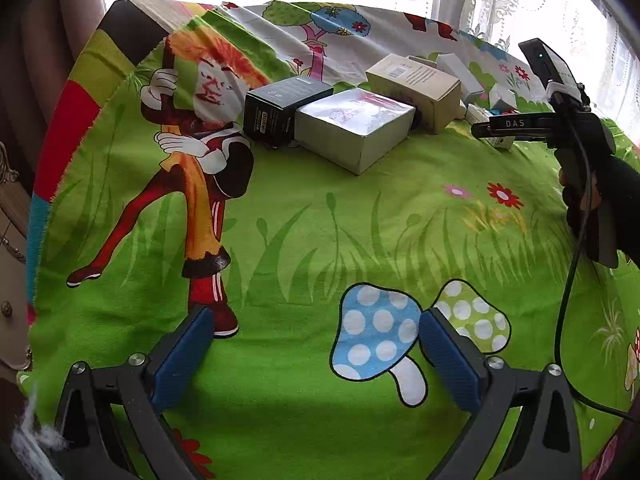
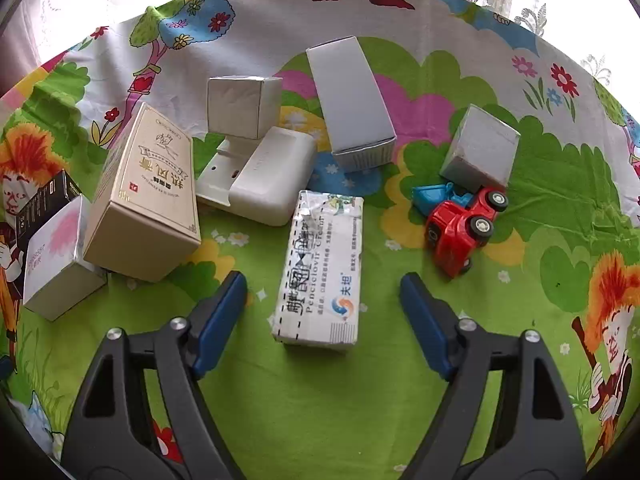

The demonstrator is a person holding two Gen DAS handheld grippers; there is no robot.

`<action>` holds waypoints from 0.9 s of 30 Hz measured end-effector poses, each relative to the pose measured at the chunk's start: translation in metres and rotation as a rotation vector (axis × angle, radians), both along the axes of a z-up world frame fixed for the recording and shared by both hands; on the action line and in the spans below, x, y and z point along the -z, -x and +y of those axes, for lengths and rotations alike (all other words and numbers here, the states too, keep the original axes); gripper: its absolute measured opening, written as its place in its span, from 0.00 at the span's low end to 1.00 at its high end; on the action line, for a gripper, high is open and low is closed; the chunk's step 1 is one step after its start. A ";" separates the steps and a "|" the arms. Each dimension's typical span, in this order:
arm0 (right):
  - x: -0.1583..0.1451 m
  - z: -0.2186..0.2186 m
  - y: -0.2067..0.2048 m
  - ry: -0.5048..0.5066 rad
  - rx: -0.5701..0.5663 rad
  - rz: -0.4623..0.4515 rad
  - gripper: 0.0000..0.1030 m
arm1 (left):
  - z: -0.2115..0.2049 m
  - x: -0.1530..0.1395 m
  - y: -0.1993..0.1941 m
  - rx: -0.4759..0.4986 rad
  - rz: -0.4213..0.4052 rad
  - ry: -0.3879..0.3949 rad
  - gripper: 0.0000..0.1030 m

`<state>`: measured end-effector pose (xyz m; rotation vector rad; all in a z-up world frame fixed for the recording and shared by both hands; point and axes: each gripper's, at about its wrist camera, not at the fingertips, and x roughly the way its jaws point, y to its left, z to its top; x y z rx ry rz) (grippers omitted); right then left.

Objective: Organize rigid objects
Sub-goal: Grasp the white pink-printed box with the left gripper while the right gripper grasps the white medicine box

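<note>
A white cream box (image 2: pixel 320 264) with blue lettering lies lengthwise on the green cartoon cloth (image 2: pixel 320 400). My right gripper (image 2: pixel 323 278) straddles it, open, with a gap between each blue pad and the box. To its left stand a beige box (image 2: pixel 148 200), a white box with pink print (image 2: pixel 56 256) and a black box (image 2: pixel 44 200). These three also appear in the left wrist view: black box (image 1: pixel 280 108), pink-print box (image 1: pixel 352 124), beige box (image 1: pixel 416 84). My left gripper (image 1: pixel 316 314) hovers open over bare cloth with nothing between its fingers.
Behind the cream box lie a white charger-like block (image 2: pixel 268 176), a small white cube box (image 2: pixel 240 104), a tall grey box (image 2: pixel 352 104) and a grey box (image 2: pixel 480 148) leaning on a red toy truck (image 2: pixel 460 228). A dark-sleeved hand (image 1: pixel 616 208) holds the right tool. Curtains hang behind.
</note>
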<state>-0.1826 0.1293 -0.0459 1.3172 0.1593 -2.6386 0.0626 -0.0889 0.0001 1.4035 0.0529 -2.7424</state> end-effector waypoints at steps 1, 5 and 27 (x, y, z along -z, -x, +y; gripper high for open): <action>-0.002 0.000 -0.006 -0.009 -0.013 -0.004 0.36 | 0.000 0.000 0.001 0.000 -0.001 0.000 1.00; -0.004 0.005 -0.053 -0.008 -0.088 -0.014 0.36 | 0.002 -0.001 0.001 -0.003 -0.010 0.002 1.00; 0.003 0.022 -0.115 -0.008 -0.098 0.046 0.37 | 0.018 -0.001 0.174 0.201 -0.023 0.003 0.75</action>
